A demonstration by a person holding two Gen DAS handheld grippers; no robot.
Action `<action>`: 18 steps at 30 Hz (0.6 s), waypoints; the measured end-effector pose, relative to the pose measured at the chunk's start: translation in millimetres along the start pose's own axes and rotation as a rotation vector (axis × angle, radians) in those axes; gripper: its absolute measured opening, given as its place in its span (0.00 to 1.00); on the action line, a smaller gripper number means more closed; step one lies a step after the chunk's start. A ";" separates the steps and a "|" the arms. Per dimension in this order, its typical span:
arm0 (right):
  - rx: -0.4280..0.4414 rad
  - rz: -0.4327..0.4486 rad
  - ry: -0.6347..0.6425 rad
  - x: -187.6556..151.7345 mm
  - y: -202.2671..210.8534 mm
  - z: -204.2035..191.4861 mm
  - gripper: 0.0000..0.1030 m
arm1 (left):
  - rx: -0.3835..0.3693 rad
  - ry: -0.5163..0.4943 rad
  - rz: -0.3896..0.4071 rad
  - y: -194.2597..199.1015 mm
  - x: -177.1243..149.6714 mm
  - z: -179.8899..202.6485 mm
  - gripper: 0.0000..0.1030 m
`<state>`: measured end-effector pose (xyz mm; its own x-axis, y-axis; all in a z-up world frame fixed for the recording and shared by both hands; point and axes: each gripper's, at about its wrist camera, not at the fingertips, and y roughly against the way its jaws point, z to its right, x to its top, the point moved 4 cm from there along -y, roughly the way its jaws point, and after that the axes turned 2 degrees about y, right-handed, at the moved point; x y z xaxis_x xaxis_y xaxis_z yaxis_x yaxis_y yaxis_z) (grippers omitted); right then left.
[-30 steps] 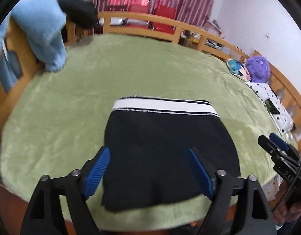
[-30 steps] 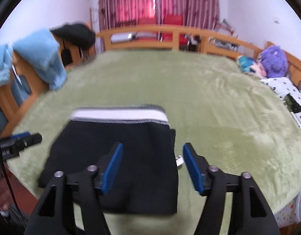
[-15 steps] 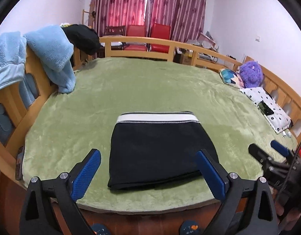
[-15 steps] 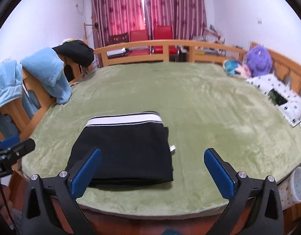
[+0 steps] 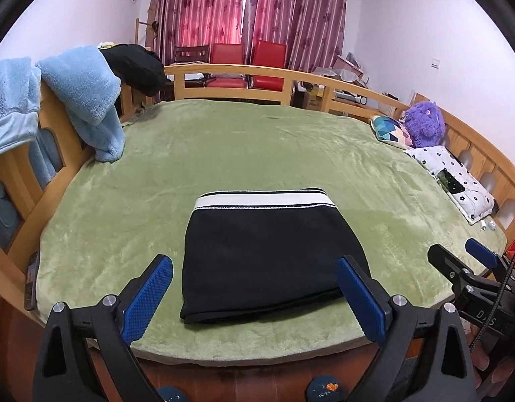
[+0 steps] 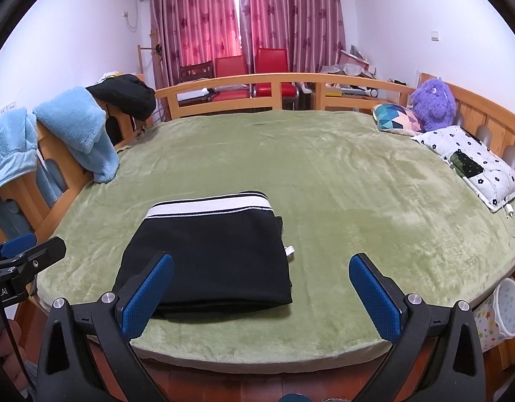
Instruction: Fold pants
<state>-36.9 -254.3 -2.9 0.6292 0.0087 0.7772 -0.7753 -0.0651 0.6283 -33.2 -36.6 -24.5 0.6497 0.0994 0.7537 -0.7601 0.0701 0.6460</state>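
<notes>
Your left gripper (image 5: 254, 296) and right gripper (image 6: 261, 296) both gape wide, level, side by side, holding nothing.

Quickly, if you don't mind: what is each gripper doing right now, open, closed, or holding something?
Left gripper: open, holding nothing, back from the folded pants.
Right gripper: open, holding nothing, also clear of the pants.

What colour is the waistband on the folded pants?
White with thin black stripes, on the black pants; the waistband shows best in the left wrist view.
</notes>
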 end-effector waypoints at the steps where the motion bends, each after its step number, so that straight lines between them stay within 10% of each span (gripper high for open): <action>1: -0.002 -0.002 0.000 -0.1 -0.6 0.0 1.00 | -0.002 0.000 0.002 0.5 0.4 0.1 0.96; 18: 0.002 -0.001 0.006 -2.5 -2.4 -0.4 1.00 | 0.001 0.022 0.018 6.8 2.8 1.0 0.96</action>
<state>-36.7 -253.7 -6.3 0.6294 0.0151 0.7770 -0.7747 -0.0669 0.6288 -36.5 -36.9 -17.9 0.6356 0.1219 0.7624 -0.7716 0.0674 0.6325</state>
